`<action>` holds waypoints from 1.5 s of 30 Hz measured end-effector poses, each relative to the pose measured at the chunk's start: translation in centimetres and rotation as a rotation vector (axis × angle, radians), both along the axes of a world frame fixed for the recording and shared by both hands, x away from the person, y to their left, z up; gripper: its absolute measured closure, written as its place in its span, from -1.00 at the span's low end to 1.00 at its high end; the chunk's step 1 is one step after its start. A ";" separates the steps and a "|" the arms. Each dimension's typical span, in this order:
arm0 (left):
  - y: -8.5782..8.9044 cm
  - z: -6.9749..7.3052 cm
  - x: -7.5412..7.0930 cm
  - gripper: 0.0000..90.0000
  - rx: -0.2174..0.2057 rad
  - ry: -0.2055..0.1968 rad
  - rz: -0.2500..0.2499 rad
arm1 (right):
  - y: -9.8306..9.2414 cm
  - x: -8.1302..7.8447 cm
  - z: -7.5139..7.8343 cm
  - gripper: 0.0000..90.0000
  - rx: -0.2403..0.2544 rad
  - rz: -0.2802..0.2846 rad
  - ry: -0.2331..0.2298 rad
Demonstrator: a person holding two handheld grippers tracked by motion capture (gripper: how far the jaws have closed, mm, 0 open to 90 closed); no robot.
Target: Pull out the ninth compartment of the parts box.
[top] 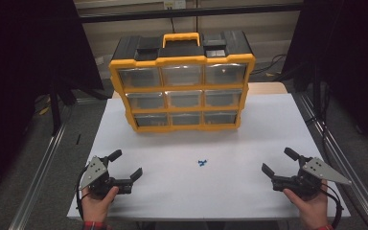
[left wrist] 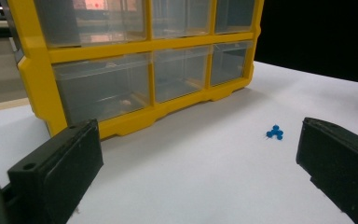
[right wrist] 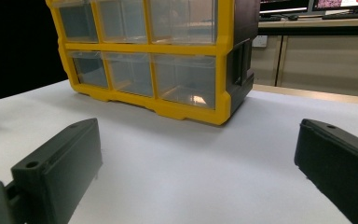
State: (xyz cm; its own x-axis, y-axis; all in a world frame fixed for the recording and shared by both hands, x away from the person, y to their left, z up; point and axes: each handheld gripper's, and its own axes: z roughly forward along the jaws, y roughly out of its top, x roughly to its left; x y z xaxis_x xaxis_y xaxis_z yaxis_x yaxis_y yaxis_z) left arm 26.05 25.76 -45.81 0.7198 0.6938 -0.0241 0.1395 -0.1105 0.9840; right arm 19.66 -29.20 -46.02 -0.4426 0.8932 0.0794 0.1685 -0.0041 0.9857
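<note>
Blue pins [top: 201, 163] – a tiny clump, too small to count or to tell which way any one points; no clear long axis. They lie on the white table [top: 182, 191] between the two grippers, well apart from both, a bit nearer the left one. In the left gripper view the clump [left wrist: 275, 132] sits ahead & toward the right-hand jaw.

Left gripper [top: 127, 164]: jaws spread wide, nothing between them, held low over the near left part of the table.

Beyond the pins stands a yellow drawer cabinet [top: 182, 86], 3x3 clear drawers, black top w/ handle – its top row is cut off in both gripper views, and the drawer contents are hard to make out.

Right gripper [top: 279, 160]: jaws wide apart too, empty, near right edge. Nothing stands between either gripper & the pins.
</note>
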 end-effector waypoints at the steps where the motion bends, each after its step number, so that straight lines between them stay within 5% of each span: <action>1: 0.0 0.0 0.0 -1.00 0.000 0.000 0.000 | 0.0 0.0 0.0 -1.00 0.000 0.000 0.000; 7: 0.0 0.0 0.0 -1.00 0.022 0.002 -0.014 | 0.1 0.1 -0.1 -1.00 -0.001 0.006 0.004; 11: -0.3 -0.1 0.0 -1.00 -0.023 0.008 -0.002 | 0.3 0.2 -0.1 -1.00 0.003 -0.003 0.009; 21: -0.4 -0.1 0.2 -1.00 0.016 -0.004 -0.002 | 1.0 0.9 -0.2 -1.00 -0.009 -0.018 0.015; 23: -0.5 -0.2 0.2 -1.00 -0.009 0.005 0.000 | 1.1 1.0 -0.2 -1.00 -0.012 -0.017 0.016; 36: -0.5 -0.2 0.4 -1.00 0.022 -0.006 -0.017 | 2.2 2.0 0.1 -1.00 0.002 -0.028 0.011; 45: -0.7 -0.3 0.3 -1.00 0.000 0.000 -0.022 | 3.5 3.4 0.6 -1.00 0.012 -0.054 0.001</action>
State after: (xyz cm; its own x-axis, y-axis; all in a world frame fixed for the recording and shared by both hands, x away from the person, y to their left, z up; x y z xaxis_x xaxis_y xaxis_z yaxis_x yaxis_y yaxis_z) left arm 26.36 25.05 -46.10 0.7348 0.6779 -0.0244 0.1371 -0.1133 0.9840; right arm 23.08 -25.70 -45.43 -0.3936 0.9148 0.0904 0.1686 -0.0248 0.9854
